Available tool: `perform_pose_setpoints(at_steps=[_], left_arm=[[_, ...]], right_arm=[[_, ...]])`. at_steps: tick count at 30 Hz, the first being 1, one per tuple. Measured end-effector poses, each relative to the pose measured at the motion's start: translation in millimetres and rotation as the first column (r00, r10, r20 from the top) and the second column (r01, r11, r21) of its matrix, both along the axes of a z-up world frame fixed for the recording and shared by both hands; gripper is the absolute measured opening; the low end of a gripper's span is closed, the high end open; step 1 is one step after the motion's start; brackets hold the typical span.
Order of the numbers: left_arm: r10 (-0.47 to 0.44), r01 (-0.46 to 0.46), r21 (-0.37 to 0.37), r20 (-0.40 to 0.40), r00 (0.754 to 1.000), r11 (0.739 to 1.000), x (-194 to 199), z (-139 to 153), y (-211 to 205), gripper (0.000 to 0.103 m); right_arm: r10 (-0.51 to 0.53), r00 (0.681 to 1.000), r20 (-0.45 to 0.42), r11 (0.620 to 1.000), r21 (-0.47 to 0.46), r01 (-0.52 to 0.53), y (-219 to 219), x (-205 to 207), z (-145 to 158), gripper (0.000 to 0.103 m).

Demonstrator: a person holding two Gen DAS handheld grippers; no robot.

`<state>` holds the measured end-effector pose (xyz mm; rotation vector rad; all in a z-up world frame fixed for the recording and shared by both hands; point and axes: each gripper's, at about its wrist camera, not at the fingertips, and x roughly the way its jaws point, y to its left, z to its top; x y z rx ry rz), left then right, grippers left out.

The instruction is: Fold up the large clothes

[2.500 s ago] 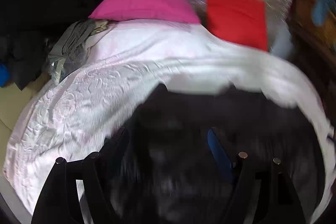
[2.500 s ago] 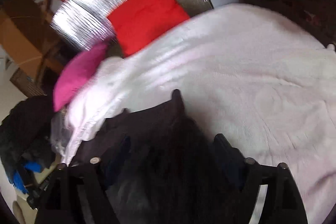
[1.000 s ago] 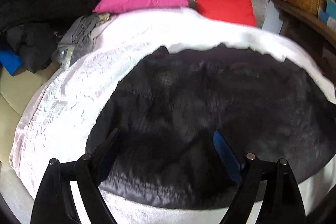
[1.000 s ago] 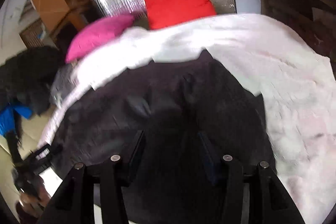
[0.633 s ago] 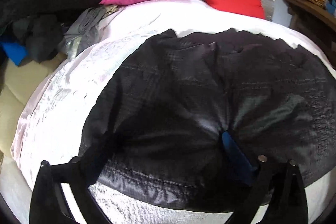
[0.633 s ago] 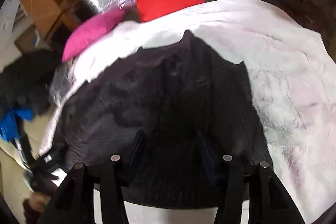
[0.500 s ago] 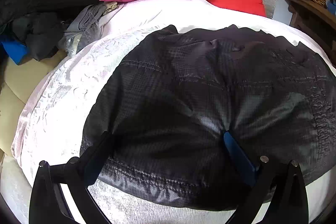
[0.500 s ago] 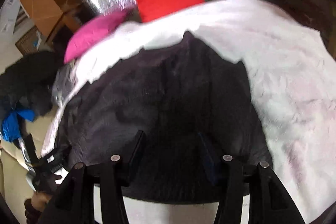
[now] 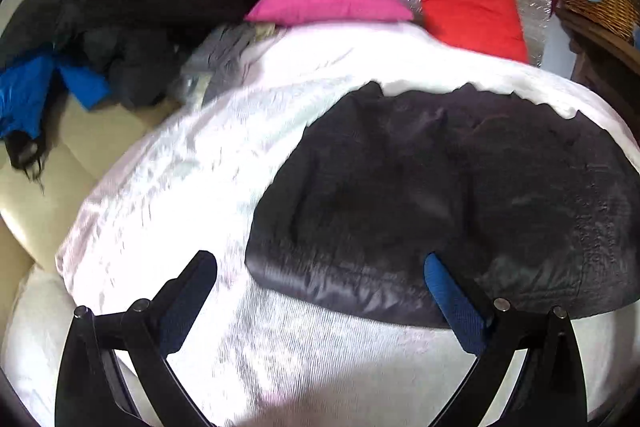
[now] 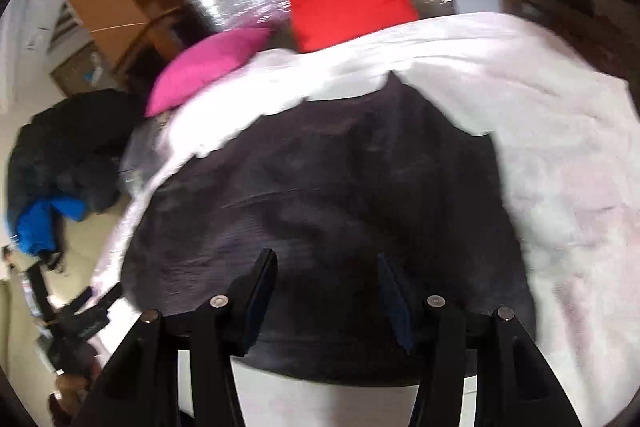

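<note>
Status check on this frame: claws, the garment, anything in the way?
Left claw wide open, jaws just opened, nothing gripped. Right claw half open over the jacket, grip unclear. Jacket spread flat on the bed, not yet folded. Nothing in the way.

left claw [image 9: 320,275] spread wide (just opened), right claw [image 10: 326,277] half-open

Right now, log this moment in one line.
left gripper: open, empty | right gripper: over black jacket, grip unclear | jacket flat on white bedspread
</note>
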<state>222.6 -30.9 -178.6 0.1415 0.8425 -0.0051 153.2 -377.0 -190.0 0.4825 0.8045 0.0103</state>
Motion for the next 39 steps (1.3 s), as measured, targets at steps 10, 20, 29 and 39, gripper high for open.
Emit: perform_pose_setpoints(at_steps=[10,20,29,39], left_arm=[[0.003,0.002,0.099,-0.051,0.999,0.995,5.7,-21.6,-7.9,0.103],[-0.089,0.088,0.066,0.020,0.996,0.994,-4.1,-8.8,-28.4,0.103],[-0.122,0.114,0.123,0.067,0.990,0.986,-11.9,-1.6,-47.7,0.103],[-0.190,0.179,0.093,0.127,0.974,0.979,-20.4,11.2,-66.4,0.103]], right_arm=[[0.095,0.986,-0.139,0.995,-0.023,-0.099,46.7,29.6,-28.8,0.056],[0.064,0.989,-0.133,0.998,0.026,-0.061,44.0,5.5,-24.8,0.057],[0.047,0.992,-0.121,0.996,0.082,-0.037,35.4,2.2,-19.8,0.056],[-0.092,0.996,-0.015,0.990,0.108,0.094,7.6,-7.6,-1.2,0.056]])
